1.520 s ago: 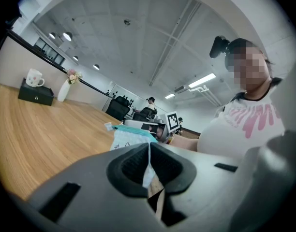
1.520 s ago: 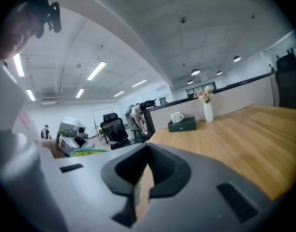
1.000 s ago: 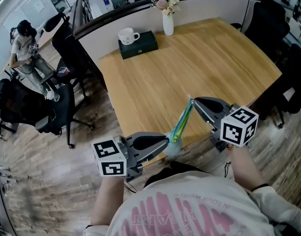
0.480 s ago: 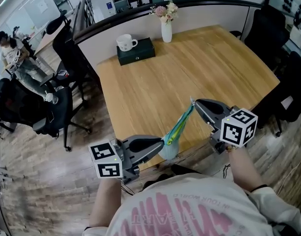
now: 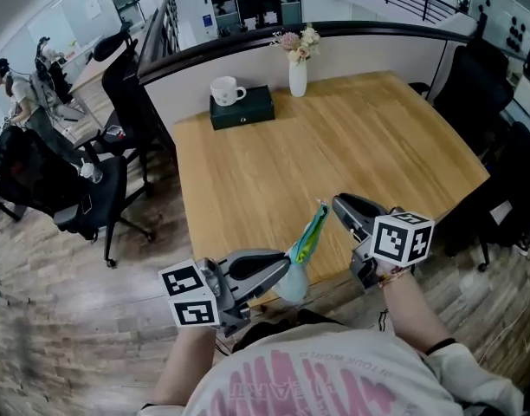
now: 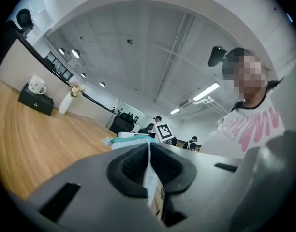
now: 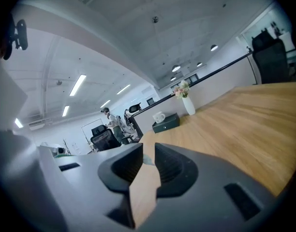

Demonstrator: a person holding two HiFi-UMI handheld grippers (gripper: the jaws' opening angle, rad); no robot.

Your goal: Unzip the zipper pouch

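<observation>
The zipper pouch (image 5: 310,239), green and teal with a pale lower end, hangs in the air over the table's near edge. My left gripper (image 5: 287,265) is shut on its pale lower end; the left gripper view shows white fabric pinched between the pads (image 6: 149,178) and the teal pouch (image 6: 133,140) beyond. My right gripper (image 5: 337,202) sits just right of the pouch's upper tip. Its jaws are opening, and in the right gripper view (image 7: 148,151) a clear gap shows with only a small teal bit at its far end, not pressed.
The wooden table (image 5: 265,146) carries a white mug (image 5: 226,89) on a dark box (image 5: 248,107) and a white vase with flowers (image 5: 298,66) at its far edge. Black office chairs stand at the left (image 5: 118,85) and right (image 5: 494,85). A person (image 5: 1,72) is at the far left.
The pouch was stretched taut between both grippers; now it stands slacker and steeper. The right gripper has moved left toward the left one and its jaws have parted.
</observation>
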